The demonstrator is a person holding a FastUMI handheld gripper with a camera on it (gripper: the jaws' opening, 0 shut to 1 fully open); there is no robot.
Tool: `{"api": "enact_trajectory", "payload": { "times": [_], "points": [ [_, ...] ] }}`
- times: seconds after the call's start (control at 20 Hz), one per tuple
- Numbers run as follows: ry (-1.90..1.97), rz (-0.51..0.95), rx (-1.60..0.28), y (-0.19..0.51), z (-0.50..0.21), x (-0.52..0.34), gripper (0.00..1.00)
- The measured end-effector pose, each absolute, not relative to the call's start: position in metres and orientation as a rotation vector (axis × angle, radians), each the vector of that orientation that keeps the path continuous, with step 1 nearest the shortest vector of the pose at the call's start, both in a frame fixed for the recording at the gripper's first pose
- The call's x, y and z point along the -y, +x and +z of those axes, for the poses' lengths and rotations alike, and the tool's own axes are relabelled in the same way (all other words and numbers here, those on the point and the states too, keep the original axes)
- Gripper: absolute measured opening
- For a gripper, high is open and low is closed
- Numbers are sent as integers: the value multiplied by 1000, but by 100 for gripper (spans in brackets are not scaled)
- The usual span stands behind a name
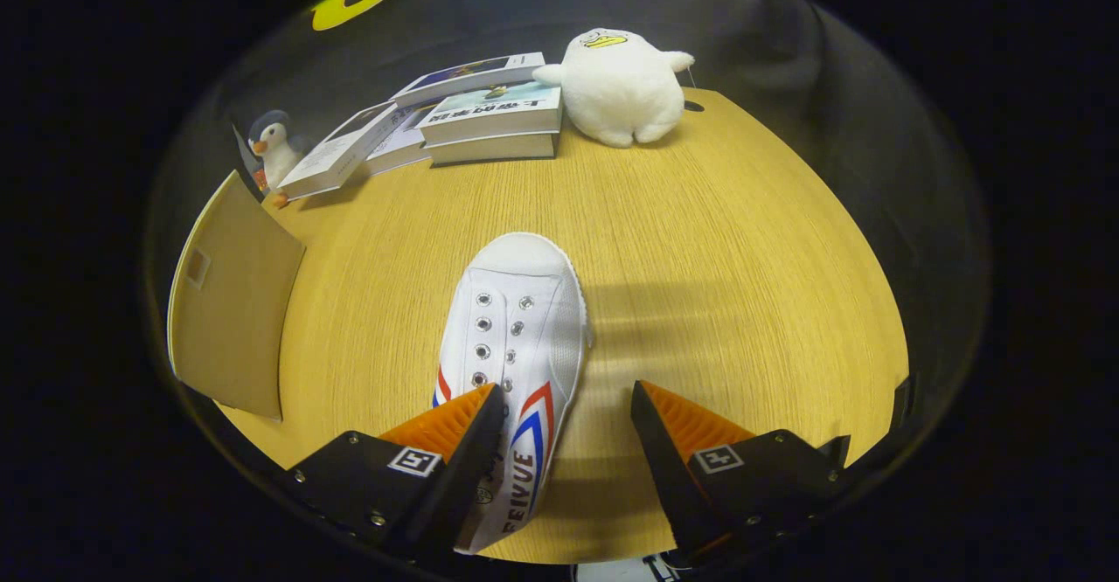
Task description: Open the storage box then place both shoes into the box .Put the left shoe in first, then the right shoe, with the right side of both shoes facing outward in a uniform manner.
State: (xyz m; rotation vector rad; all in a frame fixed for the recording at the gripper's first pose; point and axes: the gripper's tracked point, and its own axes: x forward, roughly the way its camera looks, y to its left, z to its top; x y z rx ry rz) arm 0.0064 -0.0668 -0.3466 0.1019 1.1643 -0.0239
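The gripper point(566, 412) is hanging low over a wooden table point(717, 241), its two fingers standing wide apart and gripping nothing. One finger point(455, 429) is lying over the heel end of a white canvas shoe point(516, 320), covering part of its opening, while the other finger point(677, 425) is sitting over bare tabletop, well clear of the shoe's side. Whether the nearer finger is actually touching the shoe cannot be told.

The shoe is lying on the table with its toe pointing away from the fingers, its eyelets showing without laces and red and blue stripes running down the side that is facing the gap between the fingers. Its rear half is reaching back between and beneath the fingers.

Off to one side of the shoe, a tan storage box panel point(232, 302) is standing up at the table's edge, a small square notch showing near its top; how it is joined to the rest of the box cannot be made out.

Beyond the shoe, at the far side of the table, a stack of books point(489, 119) is sitting, with further books fanning out beside it. A white plush duck point(622, 84) is resting just beside the stack, and a small penguin toy point(273, 149) is standing at the other end of the books.
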Motion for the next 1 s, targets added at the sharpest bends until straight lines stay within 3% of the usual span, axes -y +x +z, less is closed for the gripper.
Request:
{"api": "enact_trajectory", "payload": {
  "times": [0.15, 0.2, 0.3, 0.35, 0.45, 0.55, 0.6, 0.7, 0.75, 1.0],
  "points": [
    [112, -1, -1176, 7, -350, 57, 84],
    [119, 7, -1179, 7, -349, 53, 66],
    [92, -2, -1188, 7, -350, 53, 49],
    [77, -7, -1194, 7, -348, 55, 49],
    [100, -16, -1207, 6, -347, 56, 36],
    [109, -52, -1209, 7, -348, 62, 36],
    [146, -66, -1217, 7, -345, 59, 13],
    [177, -95, -1208, 4, -347, 61, 13],
    [209, -106, -1203, 11, -342, 59, 0],
    [336, -91, -1189, 12, -317, 42, 0]
  ]
}}
